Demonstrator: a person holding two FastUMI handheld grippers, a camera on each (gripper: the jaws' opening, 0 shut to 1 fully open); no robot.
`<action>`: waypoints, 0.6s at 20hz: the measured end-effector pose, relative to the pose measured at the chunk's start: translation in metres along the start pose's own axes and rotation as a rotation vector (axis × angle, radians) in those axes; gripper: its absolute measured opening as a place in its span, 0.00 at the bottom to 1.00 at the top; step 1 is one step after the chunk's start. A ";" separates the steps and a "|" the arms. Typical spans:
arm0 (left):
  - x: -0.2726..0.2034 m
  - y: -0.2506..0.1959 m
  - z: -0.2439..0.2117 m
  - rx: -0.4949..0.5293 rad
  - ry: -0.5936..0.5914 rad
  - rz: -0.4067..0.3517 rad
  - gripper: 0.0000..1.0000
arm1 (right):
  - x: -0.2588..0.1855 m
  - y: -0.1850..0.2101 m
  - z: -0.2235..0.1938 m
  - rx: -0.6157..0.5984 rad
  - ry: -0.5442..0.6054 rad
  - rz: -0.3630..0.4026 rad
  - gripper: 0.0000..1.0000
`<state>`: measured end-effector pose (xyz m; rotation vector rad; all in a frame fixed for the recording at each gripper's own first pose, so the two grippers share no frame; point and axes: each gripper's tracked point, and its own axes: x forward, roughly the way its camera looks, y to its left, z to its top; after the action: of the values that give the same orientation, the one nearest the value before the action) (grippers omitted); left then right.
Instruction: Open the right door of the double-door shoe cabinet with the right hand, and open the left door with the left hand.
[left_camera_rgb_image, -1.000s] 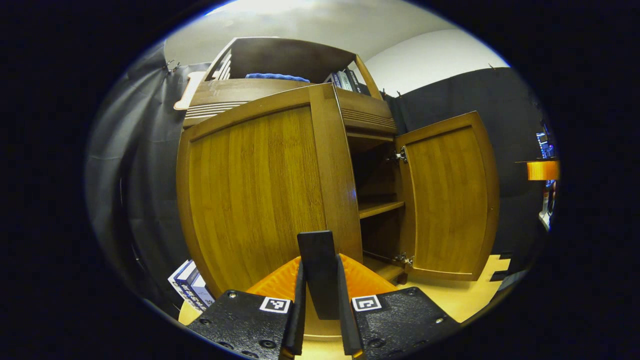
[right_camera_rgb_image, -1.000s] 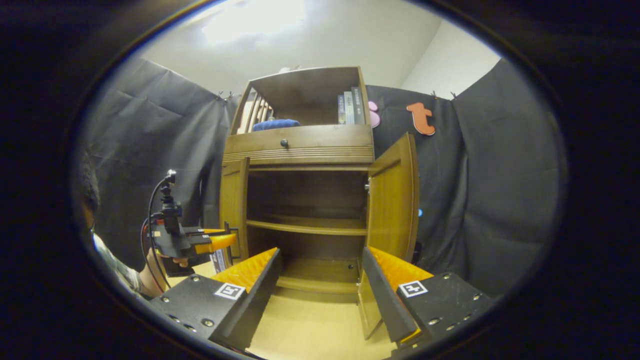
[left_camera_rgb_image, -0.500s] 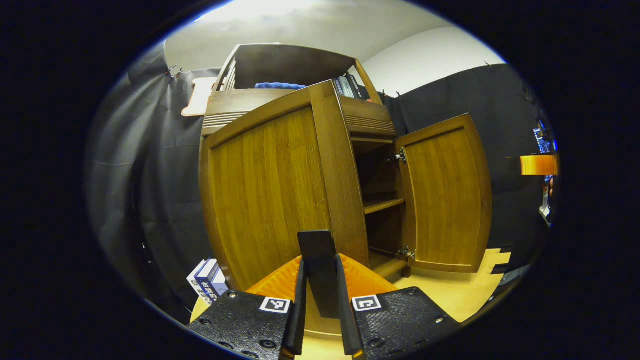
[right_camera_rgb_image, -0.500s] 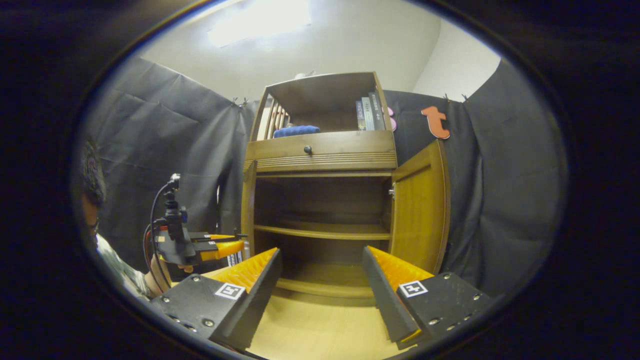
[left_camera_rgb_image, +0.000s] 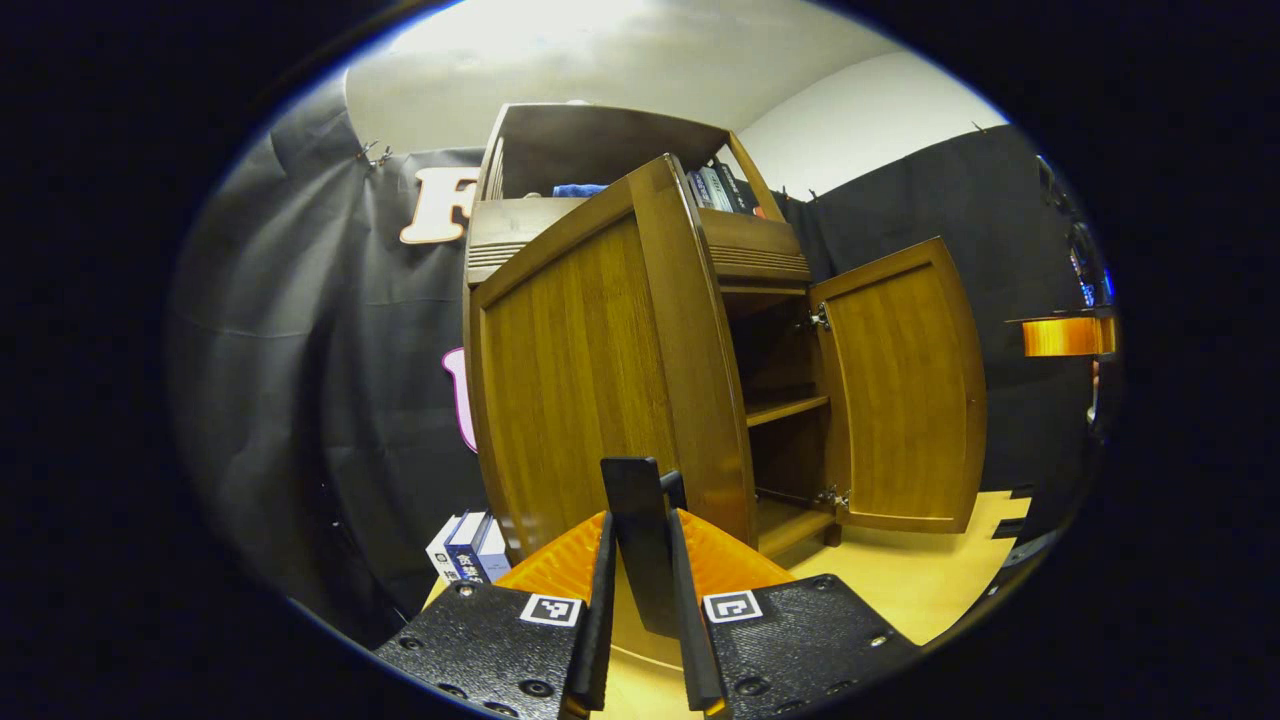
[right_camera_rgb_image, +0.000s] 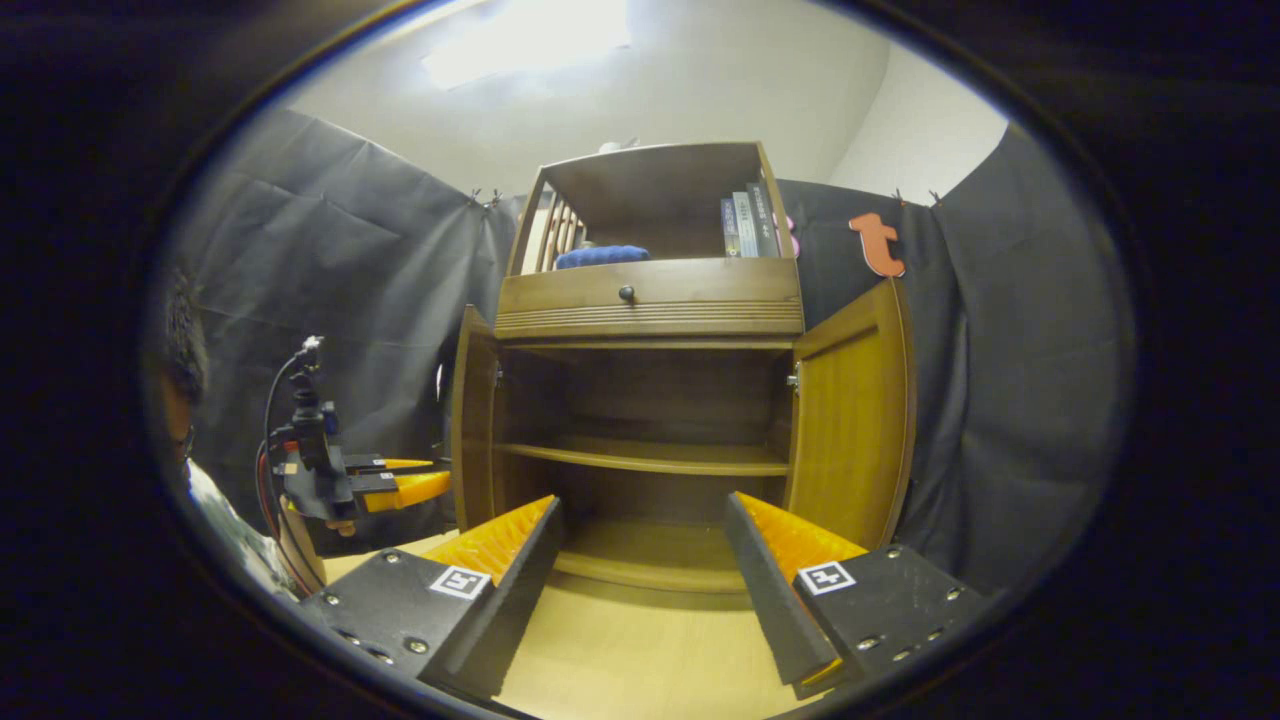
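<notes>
Brown wooden left door (right_camera_rgb_image: 472, 420) ajar; right door (right_camera_rgb_image: 853, 420) ajar.

shoe cabinet (right_camera_rgb_image: 650, 300): warm brown wood, vertical grain on the doors
drawer knob (right_camera_rgb_image: 627, 293): dark
cloth (right_camera_rgb_image: 600, 256) on cabinet's top shelf: blue
books (left_camera_rgb_image: 465, 545) at cabinet's foot: white and dark blue
floor (right_camera_rgb_image: 640, 650): pale yellow wood

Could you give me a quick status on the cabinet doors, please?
Left claw shut on left door edge. Right claw open, free. Right door open. Nothing in the way.
</notes>
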<state>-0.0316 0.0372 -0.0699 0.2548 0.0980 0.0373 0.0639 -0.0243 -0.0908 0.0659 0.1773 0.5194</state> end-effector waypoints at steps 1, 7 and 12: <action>-0.003 0.004 -0.001 0.002 0.002 0.004 0.31 | 0.001 -0.001 0.000 -0.001 0.000 -0.005 0.94; -0.016 0.035 -0.016 0.018 0.039 0.061 0.31 | 0.008 0.003 0.000 0.014 -0.014 -0.007 0.96; -0.024 0.075 -0.024 0.034 0.065 0.138 0.21 | 0.015 0.003 0.000 0.029 -0.015 -0.020 0.96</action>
<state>-0.0600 0.1144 -0.0716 0.2941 0.1453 0.1813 0.0754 -0.0144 -0.0932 0.0962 0.1705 0.4966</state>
